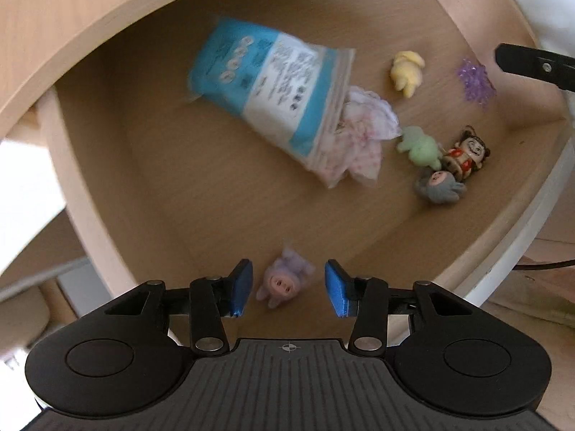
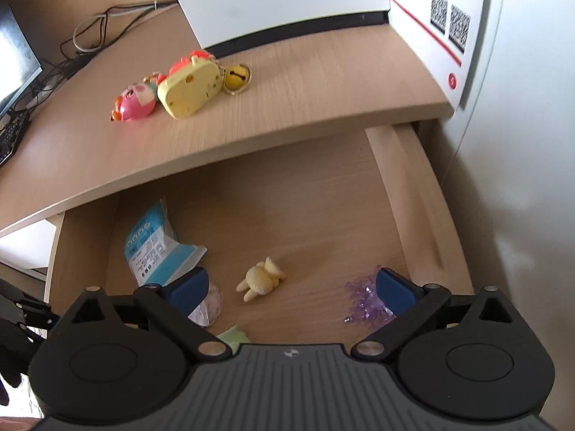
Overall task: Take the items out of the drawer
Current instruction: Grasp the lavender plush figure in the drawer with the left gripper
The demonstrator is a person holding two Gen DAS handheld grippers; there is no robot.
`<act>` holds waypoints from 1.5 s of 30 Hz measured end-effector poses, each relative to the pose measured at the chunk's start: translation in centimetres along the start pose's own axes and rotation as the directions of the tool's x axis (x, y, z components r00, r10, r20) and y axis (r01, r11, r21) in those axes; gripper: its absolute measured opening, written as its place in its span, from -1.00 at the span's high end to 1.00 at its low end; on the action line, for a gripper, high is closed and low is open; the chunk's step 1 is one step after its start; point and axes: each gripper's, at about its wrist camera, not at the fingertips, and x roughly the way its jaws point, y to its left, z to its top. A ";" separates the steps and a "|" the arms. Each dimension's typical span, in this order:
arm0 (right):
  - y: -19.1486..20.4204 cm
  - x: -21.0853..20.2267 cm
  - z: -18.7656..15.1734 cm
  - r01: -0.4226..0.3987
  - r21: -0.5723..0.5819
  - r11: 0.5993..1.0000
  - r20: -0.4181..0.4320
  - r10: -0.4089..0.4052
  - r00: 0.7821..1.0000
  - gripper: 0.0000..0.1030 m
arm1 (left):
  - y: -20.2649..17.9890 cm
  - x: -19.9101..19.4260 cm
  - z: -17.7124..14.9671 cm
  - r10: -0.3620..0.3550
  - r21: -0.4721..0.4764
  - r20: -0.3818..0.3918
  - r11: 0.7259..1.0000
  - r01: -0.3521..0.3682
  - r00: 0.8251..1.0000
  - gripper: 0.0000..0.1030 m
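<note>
The drawer (image 2: 402,194) stands pulled out beneath the desk top (image 2: 305,82), its wooden floor filling the middle of both views. In my left wrist view the left gripper (image 1: 287,285) points down into it with its blue pads apart, and a small lilac pig figure (image 1: 284,280) sits between them low in the frame; it looks blurred, and I see no pad pressing on it. Above that, in the upper centre, lies a blue and white packet (image 1: 266,86) with pink-dotted cloth (image 1: 359,136) spilling from its lower end. To the right of the cloth a pale green figure (image 1: 420,147), a red and brown figure (image 1: 467,154) and a grey figure (image 1: 438,186) cluster, touching one another. A yellow figure (image 1: 406,72) lies alone in the upper right, with a purple crystal cluster (image 1: 474,79) further right, near the drawer wall.

In my right wrist view the right gripper (image 2: 291,289) is spread wide over the drawer floor, holding nothing. The yellow figure sits between its pads at lower centre, clear of both. The purple cluster lies just beside the right-hand pad, whether touching I cannot tell. On the desk top in the upper left rest a pink round toy (image 2: 134,102), a yellow toy (image 2: 190,89) and a gold bell (image 2: 237,77), in front of a white box (image 2: 287,0).
</note>
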 end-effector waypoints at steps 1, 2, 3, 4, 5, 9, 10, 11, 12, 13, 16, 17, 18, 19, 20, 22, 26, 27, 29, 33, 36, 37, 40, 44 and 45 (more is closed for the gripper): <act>0.0 0.0 -0.1 -0.003 -0.001 1.000 -0.001 0.003 1.000 -0.93 | 0.1 0.5 0.2 -0.003 -0.014 -0.004 1.000 0.003 1.000 0.04; 0.0 0.0 -0.2 -0.006 -0.002 1.000 -0.004 0.006 1.000 -0.93 | -0.1 0.9 0.2 0.004 -0.022 -0.010 1.000 -0.004 1.000 0.05; 0.0 0.0 -0.2 -0.005 -0.003 1.000 -0.007 0.005 1.000 -0.93 | -0.3 1.5 0.3 0.014 -0.017 -0.019 1.000 -0.015 1.000 0.05; 0.0 0.0 -0.3 -0.003 -0.005 1.000 -0.009 0.003 1.000 -0.93 | -0.5 2.1 0.4 0.023 -0.009 -0.033 1.000 -0.023 0.999 0.05; 0.0 -0.1 -0.3 0.000 -0.007 1.000 -0.010 0.000 1.000 -0.94 | -0.6 2.7 0.4 0.025 -0.010 -0.047 1.000 -0.025 0.999 0.08; -0.5 -0.5 -0.5 0.009 0.002 1.000 -0.012 -0.009 1.000 -0.94 | 0.0 4.8 0.7 -0.007 -0.092 -0.091 0.996 -0.002 0.996 0.10; -0.7 -0.4 -0.5 0.013 0.008 1.000 -0.017 -0.013 1.000 -0.94 | 0.0 5.2 0.7 -0.002 -0.097 -0.094 0.995 -0.007 0.996 0.13; -0.9 -0.4 -0.6 0.018 0.015 1.000 -0.021 -0.018 1.000 -0.94 | 0.1 5.8 0.6 -0.010 -0.109 -0.104 0.994 -0.001 0.995 0.16; -1.1 -0.4 -0.6 0.022 0.021 1.000 -0.026 -0.021 0.999 -0.94 | 0.3 6.2 0.6 -0.018 -0.124 -0.104 0.992 0.005 0.994 0.16; -1.3 -0.4 -0.6 0.025 0.026 0.999 -0.028 -0.024 0.999 -0.94 | 0.2 6.6 0.5 -0.017 -0.125 -0.099 0.992 0.005 0.995 0.18; -1.6 -0.4 -0.6 0.026 0.032 0.999 -0.024 -0.026 0.999 -0.94 | 0.3 6.9 0.3 -0.029 -0.116 -0.075 0.993 0.020 0.997 0.19; -1.7 -0.4 -0.6 0.027 0.034 0.999 -0.024 -0.027 0.999 -0.94 | 0.4 6.7 0.2 -0.043 -0.113 -0.058 0.993 0.036 0.997 0.19; -1.7 -0.3 -0.5 0.026 0.036 0.999 -0.024 -0.025 0.999 -0.94 | 0.4 6.4 0.1 -0.057 -0.112 -0.040 0.992 0.052 0.998 0.19; -1.8 -0.3 -0.5 0.024 0.037 0.999 -0.025 -0.023 0.999 -0.94 | 0.5 5.9 0.0 -0.076 -0.115 -0.014 0.991 0.074 0.997 0.19; -1.8 -0.2 -0.4 0.023 0.037 0.999 -0.028 -0.022 0.999 -0.94 | 0.6 5.3 -0.1 -0.094 -0.116 0.011 0.989 0.094 0.996 0.19; -1.6 0.3 -0.2 0.018 0.033 0.999 -0.041 -0.017 0.999 -0.94 | 0.8 3.8 -0.4 -0.132 -0.133 0.086 0.981 0.142 0.988 0.19; 0.4 2.5 0.4 -0.038 -0.026 0.999 -0.127 0.034 0.991 -0.94 | 0.7 0.4 -1.0 -0.186 -0.171 0.239 0.958 0.230 0.953 0.19; 1.4 2.9 0.4 -0.049 -0.062 0.997 -0.132 0.040 0.990 -0.94 | 0.7 -0.3 -1.4 -0.187 -0.184 0.274 0.953 0.243 0.943 0.19; 3.7 3.7 0.5 -0.080 -0.147 0.986 -0.142 0.059 0.988 -0.94 | 1.5 -1.8 -2.2 -0.174 -0.211 0.329 0.944 0.252 0.928 0.19; 7.9 5.5 1.1 -0.137 -0.264 0.955 -0.169 0.094 0.981 -0.94 | 3.1 -5.4 -4.3 -0.143 -0.272 0.415 0.923 0.273 0.899 0.19; 11.2 7.2 1.4 -0.191 -0.354 0.915 -0.189 0.130 0.973 -0.94 | 4.3 -7.0 -6.0 -0.131 -0.298 0.465 0.908 0.294 0.876 0.19; 12.4 7.9 1.4 -0.206 -0.383 0.900 -0.197 0.139 0.971 -0.94 | 4.8 -7.8 -6.5 -0.130 -0.302 0.476 0.905 0.301 0.870 0.19; 15.3 10.5 1.1 -0.208 -0.458 0.864 -0.214 0.120 0.969 -0.94 | 5.6 -9.3 -7.9 -0.119 -0.306 0.491 0.904 0.299 0.863 0.19; 17.5 12.0 0.8 -0.157 -0.501 0.851 -0.210 0.056 0.976 -0.50 | 5.8 -8.7 -7.8 -0.124 -0.293 0.498 0.907 0.301 0.858 0.19; 17.6 11.7 0.7 -0.164 -0.497 0.852 -0.219 0.060 0.974 -0.40 | 5.9 -8.8 -7.8 -0.133 -0.282 0.496 0.910 0.304 0.858 0.19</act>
